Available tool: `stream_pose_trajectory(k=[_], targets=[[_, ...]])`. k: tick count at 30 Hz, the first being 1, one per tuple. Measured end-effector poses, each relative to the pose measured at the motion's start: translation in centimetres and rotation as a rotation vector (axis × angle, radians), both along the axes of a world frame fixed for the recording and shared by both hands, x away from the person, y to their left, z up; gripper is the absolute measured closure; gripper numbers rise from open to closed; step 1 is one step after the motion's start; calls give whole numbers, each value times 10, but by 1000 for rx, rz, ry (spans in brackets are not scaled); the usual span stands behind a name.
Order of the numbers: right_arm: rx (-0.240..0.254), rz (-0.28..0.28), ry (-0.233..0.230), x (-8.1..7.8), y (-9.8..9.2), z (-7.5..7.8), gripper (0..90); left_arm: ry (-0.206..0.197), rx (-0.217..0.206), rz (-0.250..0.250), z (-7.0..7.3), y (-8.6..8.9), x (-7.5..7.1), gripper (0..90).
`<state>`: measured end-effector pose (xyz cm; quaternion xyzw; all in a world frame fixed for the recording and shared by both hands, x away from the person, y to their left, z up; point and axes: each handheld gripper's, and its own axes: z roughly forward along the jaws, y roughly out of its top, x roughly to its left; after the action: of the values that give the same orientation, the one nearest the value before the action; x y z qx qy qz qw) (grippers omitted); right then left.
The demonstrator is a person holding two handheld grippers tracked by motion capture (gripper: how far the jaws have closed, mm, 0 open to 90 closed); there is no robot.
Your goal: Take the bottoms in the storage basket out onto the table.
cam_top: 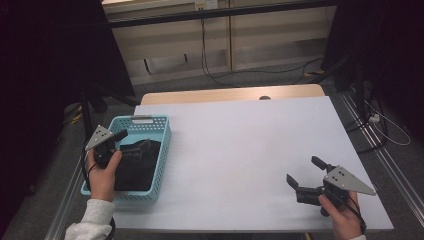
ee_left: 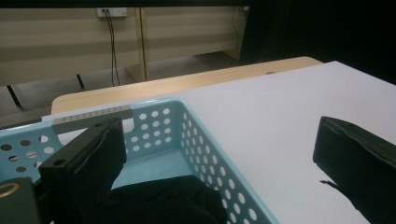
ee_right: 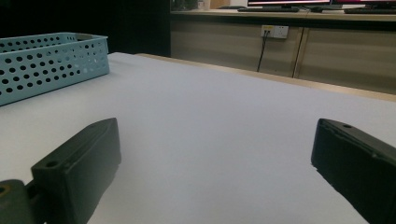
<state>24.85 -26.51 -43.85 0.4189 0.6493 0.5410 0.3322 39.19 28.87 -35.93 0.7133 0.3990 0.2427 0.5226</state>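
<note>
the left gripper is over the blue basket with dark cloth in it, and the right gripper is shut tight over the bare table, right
Not quite. The right gripper is open: the right gripper view shows its jaws wide apart above the bare table. The rest holds: the left gripper is over the blue basket, which holds dark cloth.

left gripper [cam_top: 131, 141] over blue basket [cam_top: 162, 150], dark cloth [cam_top: 137, 167]

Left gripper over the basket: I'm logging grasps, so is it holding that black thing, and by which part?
Nothing is held. The left gripper hangs open above the black cloth in the blue basket.
</note>
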Motion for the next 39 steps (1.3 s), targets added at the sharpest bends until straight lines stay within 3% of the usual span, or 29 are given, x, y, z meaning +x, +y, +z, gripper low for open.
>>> stream_pose_trajectory(k=[6, 10, 17, 20, 21, 22, 23, 24, 25, 26, 27, 28, 34, 39], targets=[[0, 7, 7, 0, 1, 0, 7, 47, 53, 9, -7, 5, 10, 26], [-4, 10, 3, 0, 2, 0, 7, 69, 51, 16, -12, 8, 13, 26], [-5, 13, 7, 1, 3, -1, 7, 106, 102, 20, -22, 15, 20, 27], [-3, 13, 9, 1, 3, -1, 7, 164, 155, -1, -31, 18, 26, 28], [-3, 13, 9, 1, 3, -1, 7, 164, 155, -1, -31, 18, 26, 29], [-3, 15, 9, 1, 4, -1, 8, 181, 196, -30, -36, 17, 28, 31], [-2, 13, 9, 1, 4, -1, 9, 181, 196, -30, -36, 17, 28, 33], [-2, 14, 9, 1, 4, -1, 8, 207, 231, -61, -39, 15, 30, 33], [-2, 14, 9, 1, 4, -1, 8, 207, 231, -61, -39, 15, 30, 33], [-2, 15, 9, 1, 4, -1, 9, 227, 266, -83, -43, 13, 31, 35], [-2, 16, 10, 1, 4, -1, 8, 227, 266, -83, -43, 13, 31, 36], [-5, 18, 11, 1, 4, -1, 8, 251, 291, -94, -47, 11, 32, 36], [-1, 21, 10, 1, 4, -1, 9, 304, 321, -93, -55, 12, 34, 36], [-7, 27, 11, 1, 4, -1, 11, 345, 370, -84, -62, 14, 37, 36]])
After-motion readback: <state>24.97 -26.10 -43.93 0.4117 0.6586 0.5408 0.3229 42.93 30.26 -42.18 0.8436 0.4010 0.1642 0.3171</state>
